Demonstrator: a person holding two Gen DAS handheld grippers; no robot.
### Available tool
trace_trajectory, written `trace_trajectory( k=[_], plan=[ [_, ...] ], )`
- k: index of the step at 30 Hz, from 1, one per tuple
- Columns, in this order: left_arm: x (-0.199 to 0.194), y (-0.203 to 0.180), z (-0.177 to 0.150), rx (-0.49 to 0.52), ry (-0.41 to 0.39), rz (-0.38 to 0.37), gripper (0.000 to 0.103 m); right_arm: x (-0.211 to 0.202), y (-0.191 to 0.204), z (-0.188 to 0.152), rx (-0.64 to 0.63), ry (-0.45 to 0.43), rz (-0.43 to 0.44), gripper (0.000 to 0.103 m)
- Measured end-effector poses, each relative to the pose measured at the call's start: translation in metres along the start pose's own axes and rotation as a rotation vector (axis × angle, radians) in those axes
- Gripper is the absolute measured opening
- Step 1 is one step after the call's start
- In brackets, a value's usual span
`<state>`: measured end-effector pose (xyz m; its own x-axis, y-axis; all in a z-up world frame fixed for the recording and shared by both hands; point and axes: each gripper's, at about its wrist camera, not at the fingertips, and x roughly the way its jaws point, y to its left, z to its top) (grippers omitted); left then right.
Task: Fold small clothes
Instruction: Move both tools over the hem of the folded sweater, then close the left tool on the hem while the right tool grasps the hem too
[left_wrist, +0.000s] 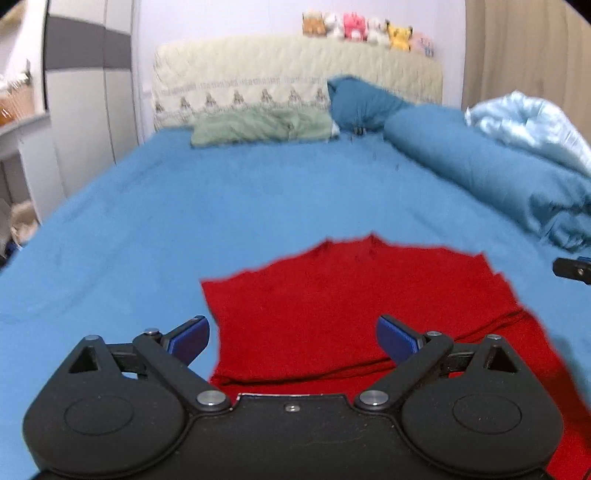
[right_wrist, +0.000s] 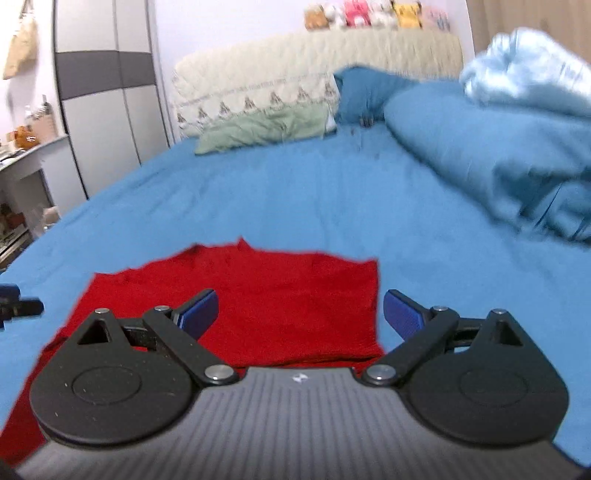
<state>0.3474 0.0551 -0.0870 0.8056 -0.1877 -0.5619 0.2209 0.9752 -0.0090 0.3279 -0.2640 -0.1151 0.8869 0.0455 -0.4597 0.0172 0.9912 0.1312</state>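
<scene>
A red garment (left_wrist: 354, 306) lies flat on the blue bed sheet (left_wrist: 184, 206), with a fold line across its near part. It also shows in the right wrist view (right_wrist: 273, 295). My left gripper (left_wrist: 293, 338) is open and empty above the garment's near left edge. My right gripper (right_wrist: 301, 314) is open and empty above the garment's near right edge. The right gripper's tip (left_wrist: 572, 269) shows at the far right of the left wrist view. The left gripper's tip (right_wrist: 16, 304) shows at the far left of the right wrist view.
A rolled blue duvet (left_wrist: 480, 158) and a light blue blanket (left_wrist: 524, 118) lie at the right. A green pillow (left_wrist: 262, 127) rests against the cream headboard (left_wrist: 258, 74), which carries plush toys (left_wrist: 365, 29). A wardrobe (left_wrist: 88, 92) and shelves stand left of the bed.
</scene>
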Motion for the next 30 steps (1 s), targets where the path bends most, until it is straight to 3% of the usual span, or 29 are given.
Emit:
trace_trajectory(
  k=[6, 9, 14, 19, 24, 30],
  plan=[
    [-0.110, 0.001, -0.004, -0.026, -0.052, -0.006, 0.100, -0.119, -0.005, 0.022, -0.048, -0.039, 0.029, 0.103],
    [-0.154, 0.005, -0.026, -0.050, -0.052, -0.009, 0.100, -0.172, -0.013, 0.012, -0.052, -0.033, 0.041, 0.103],
    [-0.199, 0.002, -0.068, -0.090, -0.010, 0.025, 0.101, -0.225, -0.019, -0.019, -0.051, 0.002, 0.039, 0.103],
    [-0.208, -0.002, -0.118, -0.135, 0.072, 0.052, 0.102, -0.252, -0.014, -0.065, -0.056, 0.043, 0.022, 0.103],
    [-0.193, -0.007, -0.168, -0.140, 0.150, 0.077, 0.102, -0.251, -0.008, -0.119, 0.001, 0.115, -0.016, 0.103],
    [-0.170, -0.005, -0.208, -0.156, 0.206, 0.085, 0.100, -0.233, -0.013, -0.174, 0.113, 0.207, -0.165, 0.103]
  ],
)
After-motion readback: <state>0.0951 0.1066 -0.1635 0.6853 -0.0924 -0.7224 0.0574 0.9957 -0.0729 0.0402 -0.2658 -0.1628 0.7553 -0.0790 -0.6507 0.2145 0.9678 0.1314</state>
